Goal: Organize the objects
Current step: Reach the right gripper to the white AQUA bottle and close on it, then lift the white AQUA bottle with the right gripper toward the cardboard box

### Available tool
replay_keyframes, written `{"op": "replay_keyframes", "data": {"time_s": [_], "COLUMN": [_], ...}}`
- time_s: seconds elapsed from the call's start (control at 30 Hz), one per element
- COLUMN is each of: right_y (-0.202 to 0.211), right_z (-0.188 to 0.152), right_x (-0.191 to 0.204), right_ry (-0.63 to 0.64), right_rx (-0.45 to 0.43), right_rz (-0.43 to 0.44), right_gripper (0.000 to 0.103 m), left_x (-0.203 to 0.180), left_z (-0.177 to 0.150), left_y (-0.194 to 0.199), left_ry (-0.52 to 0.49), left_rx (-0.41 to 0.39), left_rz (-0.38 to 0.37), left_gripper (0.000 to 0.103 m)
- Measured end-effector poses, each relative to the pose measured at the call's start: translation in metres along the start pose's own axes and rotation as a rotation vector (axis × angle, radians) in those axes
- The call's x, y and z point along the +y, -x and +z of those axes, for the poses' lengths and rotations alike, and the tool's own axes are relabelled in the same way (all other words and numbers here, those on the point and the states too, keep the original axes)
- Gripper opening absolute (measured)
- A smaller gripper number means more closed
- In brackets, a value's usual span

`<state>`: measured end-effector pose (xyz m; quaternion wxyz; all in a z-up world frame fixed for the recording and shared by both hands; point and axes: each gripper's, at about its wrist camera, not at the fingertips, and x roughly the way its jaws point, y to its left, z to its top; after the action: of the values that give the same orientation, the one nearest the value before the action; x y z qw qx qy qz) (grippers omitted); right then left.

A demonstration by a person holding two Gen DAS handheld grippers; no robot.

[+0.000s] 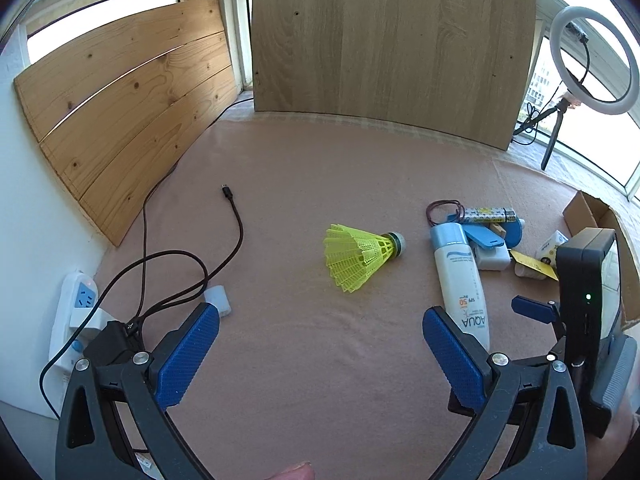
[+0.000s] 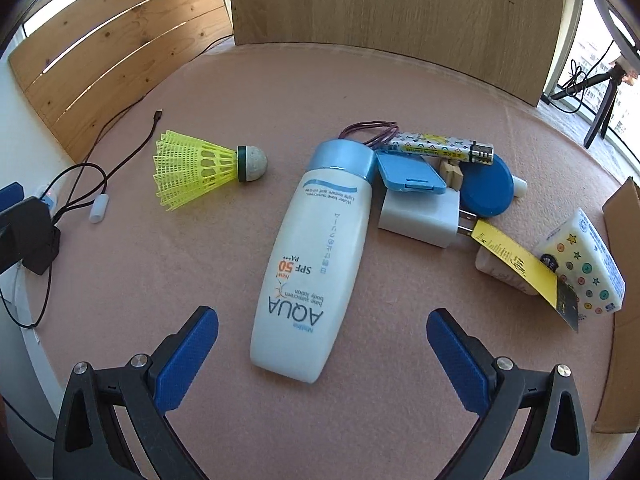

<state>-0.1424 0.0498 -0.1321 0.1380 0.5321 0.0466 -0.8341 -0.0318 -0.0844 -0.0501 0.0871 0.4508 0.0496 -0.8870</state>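
A yellow shuttlecock [image 1: 362,255] [image 2: 200,168] lies on its side on the pink cloth. A white AQUA sunscreen bottle [image 2: 312,256] [image 1: 460,276] with a blue cap lies flat to its right. My left gripper [image 1: 320,344] is open and empty, hovering in front of the shuttlecock. My right gripper [image 2: 322,348] is open and empty, its jaws either side of the bottle's base, not touching it. Beside the bottle lie a white charger plug [image 2: 420,216], a blue case [image 2: 408,174], a blue round lid [image 2: 486,190], a patterned lighter [image 2: 440,146] and a tissue pack [image 2: 584,260].
A cardboard box [image 2: 624,300] stands at the right edge. A power strip [image 1: 76,312] and black cables [image 1: 236,232] lie at the left, with a small white cap [image 2: 99,208]. Wooden boards [image 1: 132,120] lean at the back. A ring light [image 1: 592,64] stands far right.
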Motion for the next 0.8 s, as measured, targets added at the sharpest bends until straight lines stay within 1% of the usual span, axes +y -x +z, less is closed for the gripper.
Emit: {"op": "replay_keyframes", "data": {"time_s": [0.03, 0.07, 0.1, 0.13, 0.17, 0.2, 0.23, 0.33, 0.4, 0.43, 0.5, 0.6, 0.7, 0.8], "right_y": [-0.004, -0.006, -0.008, -0.008, -0.006, -0.004, -0.002, 0.004, 0.008, 0.012, 0.02, 0.03, 0.036, 0.039], "right_z": [0.002, 0.003, 0.002, 0.001, 0.0, -0.002, -0.005, -0.014, -0.024, -0.032, -0.048, -0.075, -0.09, -0.097], "right_x": [0.0, 0.001, 0.0, 0.001, 0.001, 0.0, -0.002, -0.006, -0.004, -0.001, 0.006, 0.02, 0.026, 0.026], "right_ry": [-0.001, 0.002, 0.012, 0.03, 0.05, 0.062, 0.068, 0.093, 0.126, 0.142, 0.175, 0.239, 0.237, 0.231], "right_rx": [0.002, 0.0, 0.002, -0.004, -0.013, -0.017, -0.021, -0.015, -0.014, -0.015, -0.017, -0.035, -0.056, -0.066], "right_rz": [0.012, 0.02, 0.013, -0.008, -0.014, -0.014, -0.007, 0.018, 0.014, 0.015, 0.044, 0.036, 0.031, 0.039], "right_gripper": [0.089, 0.083, 0.07, 0.063, 0.058, 0.048, 0.043, 0.043, 0.043, 0.043, 0.043, 0.043, 0.043, 0.044], "left_x": [0.003, 0.006, 0.008, 0.01, 0.012, 0.013, 0.014, 0.012, 0.007, 0.002, -0.01, -0.03, -0.053, -0.074], "left_z": [-0.002, -0.003, -0.004, -0.006, -0.007, -0.009, -0.012, -0.018, -0.023, -0.026, -0.032, -0.042, -0.049, -0.05], "left_y": [0.001, 0.001, 0.001, 0.0, -0.001, -0.002, -0.005, -0.016, -0.024, -0.029, -0.038, -0.052, -0.065, -0.071], "left_ry": [0.004, 0.007, 0.01, 0.014, 0.019, 0.022, 0.022, 0.021, 0.023, 0.022, 0.027, 0.054, 0.06, 0.051], "left_rx": [0.0, -0.001, 0.001, 0.002, 0.004, 0.007, 0.013, 0.045, 0.067, 0.084, 0.122, 0.194, 0.241, 0.25], "left_rz": [0.004, 0.006, 0.005, 0.0, -0.006, -0.015, -0.027, -0.077, -0.091, -0.091, -0.099, -0.147, -0.159, -0.18], "left_gripper": [0.103, 0.103, 0.103, 0.103, 0.103, 0.103, 0.103, 0.103, 0.103, 0.103, 0.103, 0.103, 0.103, 0.103]}}
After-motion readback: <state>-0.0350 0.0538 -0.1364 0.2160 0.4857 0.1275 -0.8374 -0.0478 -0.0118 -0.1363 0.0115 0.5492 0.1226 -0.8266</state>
